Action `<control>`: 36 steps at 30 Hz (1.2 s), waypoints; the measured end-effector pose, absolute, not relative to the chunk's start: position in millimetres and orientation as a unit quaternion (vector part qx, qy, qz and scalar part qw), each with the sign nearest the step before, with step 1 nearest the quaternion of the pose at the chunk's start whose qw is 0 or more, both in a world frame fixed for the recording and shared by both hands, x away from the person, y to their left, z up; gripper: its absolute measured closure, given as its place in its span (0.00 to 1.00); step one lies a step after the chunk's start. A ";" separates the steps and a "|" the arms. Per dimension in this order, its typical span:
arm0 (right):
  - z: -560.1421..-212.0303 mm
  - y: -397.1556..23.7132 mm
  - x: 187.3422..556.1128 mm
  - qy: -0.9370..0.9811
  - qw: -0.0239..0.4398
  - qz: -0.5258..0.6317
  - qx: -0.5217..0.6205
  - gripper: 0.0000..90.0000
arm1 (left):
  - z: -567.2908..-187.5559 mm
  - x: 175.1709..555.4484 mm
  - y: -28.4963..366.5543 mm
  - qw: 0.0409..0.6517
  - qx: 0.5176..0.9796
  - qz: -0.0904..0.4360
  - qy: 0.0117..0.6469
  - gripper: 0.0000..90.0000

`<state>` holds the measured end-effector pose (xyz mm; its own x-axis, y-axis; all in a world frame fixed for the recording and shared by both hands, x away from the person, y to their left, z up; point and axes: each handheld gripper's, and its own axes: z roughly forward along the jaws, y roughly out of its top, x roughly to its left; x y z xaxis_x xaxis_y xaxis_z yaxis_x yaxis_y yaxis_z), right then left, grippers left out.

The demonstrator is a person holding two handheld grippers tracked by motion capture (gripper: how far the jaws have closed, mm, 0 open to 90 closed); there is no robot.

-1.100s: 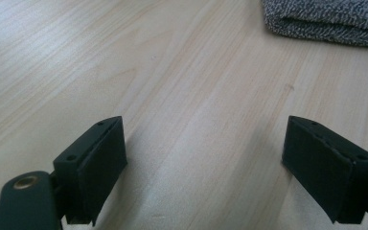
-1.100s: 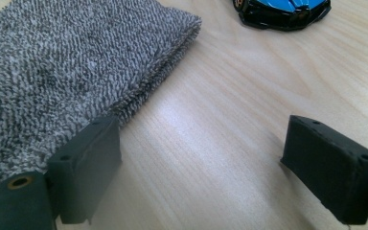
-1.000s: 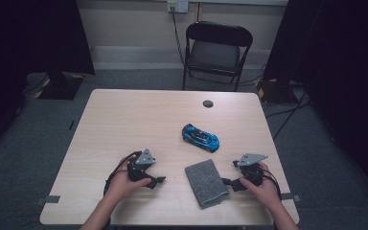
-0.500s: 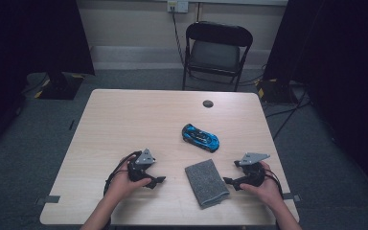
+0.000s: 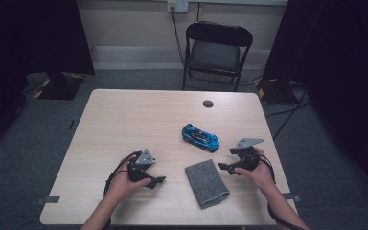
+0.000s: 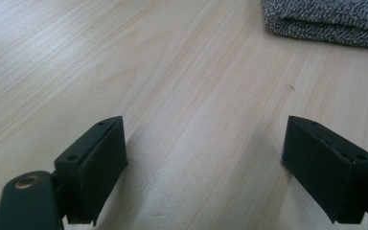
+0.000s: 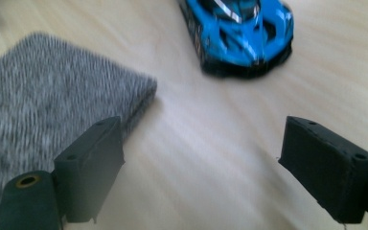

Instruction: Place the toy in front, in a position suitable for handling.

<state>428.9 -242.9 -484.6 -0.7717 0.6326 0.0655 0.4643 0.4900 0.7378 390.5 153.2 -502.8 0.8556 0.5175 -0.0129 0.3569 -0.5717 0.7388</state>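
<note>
One blue toy car (image 5: 200, 137) and one folded grey cloth (image 5: 206, 182) lie on one table (image 5: 124, 120). One small dark disc (image 5: 208, 103), perhaps a cap, sits at the far edge. One chair (image 5: 216, 48) stands beyond. Two grippers: left (image 5: 154, 179), right (image 5: 223, 166).

table (image 5: 124, 120): light wood | on it: blue toy car (image 5: 200, 137), grey cloth (image 5: 206, 182), dark disc (image 5: 208, 103)

Black fingers (image 6: 98, 167), grey three-cornered plates (image 5: 146, 155)

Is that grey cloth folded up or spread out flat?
Folded. The cloth shows stacked layers along its thick edge in the left gripper view, and from above it lies as a compact rectangle on the table.
</note>
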 end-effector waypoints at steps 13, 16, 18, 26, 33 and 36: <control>-473.5 -210.1 471.8 0.847 0.114 0.405 0.324 0.15 | -502.8 390.5 153.2 0.391 0.880 0.103 0.248 0.16; -472.0 -201.2 481.0 0.848 0.114 0.405 0.321 0.15 | -502.9 390.6 153.2 0.391 0.880 0.102 0.249 0.16; -470.9 -197.7 485.9 0.846 0.114 0.411 0.321 0.15 | -502.9 390.6 153.3 0.391 0.880 0.102 0.249 0.16; -474.8 -185.9 503.0 0.845 0.116 0.410 0.324 0.14 | -502.8 390.6 153.3 0.391 0.880 0.102 0.249 0.17; -482.2 -174.3 515.4 0.854 0.113 0.396 0.319 0.14 | -502.8 390.6 153.3 0.391 0.880 0.102 0.248 0.16; -484.4 -171.6 519.1 0.857 0.110 0.393 0.313 0.14 | -502.8 390.6 153.3 0.391 0.880 0.102 0.248 0.16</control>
<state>519.1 -171.6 -484.4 -0.7800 0.6232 0.0566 0.4494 0.4949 0.7438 390.6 153.3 -502.8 0.8557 0.5172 -0.0148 0.3579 -0.5711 0.7388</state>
